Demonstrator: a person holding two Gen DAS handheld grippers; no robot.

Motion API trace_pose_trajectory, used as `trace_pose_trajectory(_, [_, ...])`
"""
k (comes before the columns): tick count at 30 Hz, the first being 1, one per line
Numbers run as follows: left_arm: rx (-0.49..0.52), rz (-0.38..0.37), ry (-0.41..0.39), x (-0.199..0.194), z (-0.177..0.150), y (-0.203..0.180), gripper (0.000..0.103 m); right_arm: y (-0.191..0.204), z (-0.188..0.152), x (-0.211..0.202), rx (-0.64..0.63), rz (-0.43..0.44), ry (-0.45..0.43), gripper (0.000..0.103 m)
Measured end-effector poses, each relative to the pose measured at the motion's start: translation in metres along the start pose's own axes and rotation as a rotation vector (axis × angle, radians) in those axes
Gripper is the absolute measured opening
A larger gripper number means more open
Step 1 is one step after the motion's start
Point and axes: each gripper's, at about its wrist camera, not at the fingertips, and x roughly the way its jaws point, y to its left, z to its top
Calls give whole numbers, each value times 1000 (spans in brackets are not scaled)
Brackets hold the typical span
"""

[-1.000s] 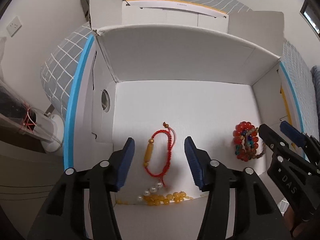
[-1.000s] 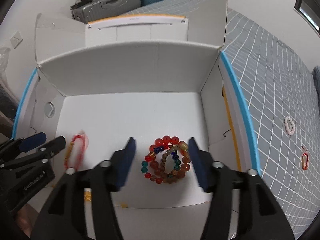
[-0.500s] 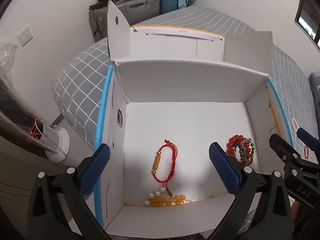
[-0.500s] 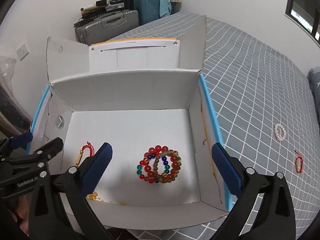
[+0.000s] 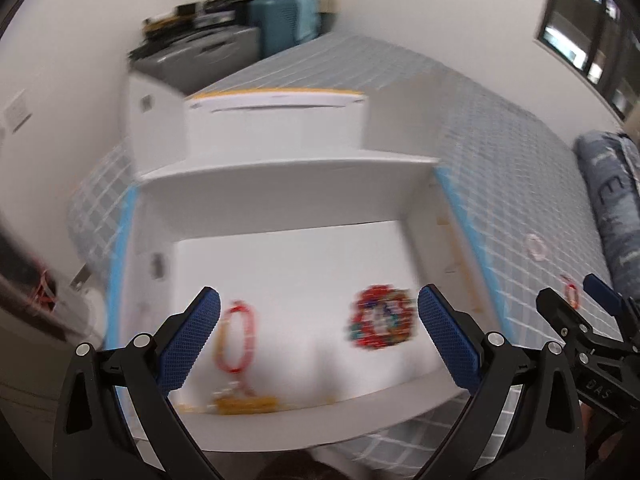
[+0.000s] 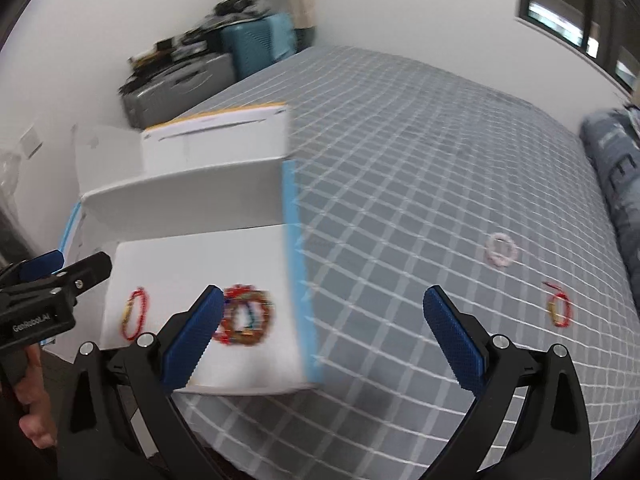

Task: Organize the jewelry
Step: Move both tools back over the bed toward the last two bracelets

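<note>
A white cardboard box (image 5: 280,196) (image 6: 192,188) stands open on the grey checked bed. On its floor lie a red cord bracelet (image 5: 237,336) (image 6: 135,317), a heap of multicoloured bead bracelets (image 5: 382,322) (image 6: 245,315) and a yellow bead strand (image 5: 244,402) by the near wall. My left gripper (image 5: 318,338) hangs open above the box, nothing between its pads. My right gripper (image 6: 324,336) is open too, over the box's right wall and the bedspread. A pale pink bead bracelet (image 6: 500,249) (image 5: 536,245) and another red cord bracelet (image 6: 558,309) (image 5: 570,294) lie on the bed to the right.
Suitcases (image 6: 188,76) are stacked against the far wall beyond the bed. A folded blue quilt (image 6: 616,168) lies along the bed's right side under a window (image 6: 580,4). A hand (image 6: 32,412) holds the left gripper's handle at the lower left of the right wrist view.
Both grippers opened wide, let go of the bracelets in the box, and drew back and up. The right wrist view has swung right toward the open bed; both views are now blurred.
</note>
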Motion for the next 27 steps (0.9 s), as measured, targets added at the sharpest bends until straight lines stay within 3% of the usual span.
trace_pose_trajectory(6, [99, -90, -15, 8, 10, -86, 97, -94, -5, -12, 86, -101, -21, 96])
trace_pose_trajectory(14, [232, -174, 10, 51, 22, -213, 97, -216, -15, 4, 217, -189, 16, 96])
trace_pose_trajectory(21, [326, -211, 39, 108, 18, -305, 97, -285, -36, 39, 266, -238, 45, 96])
trace_pose_trajectory(27, [402, -203, 36, 167, 10, -355, 97, -321, -50, 77, 307, -250, 74, 96])
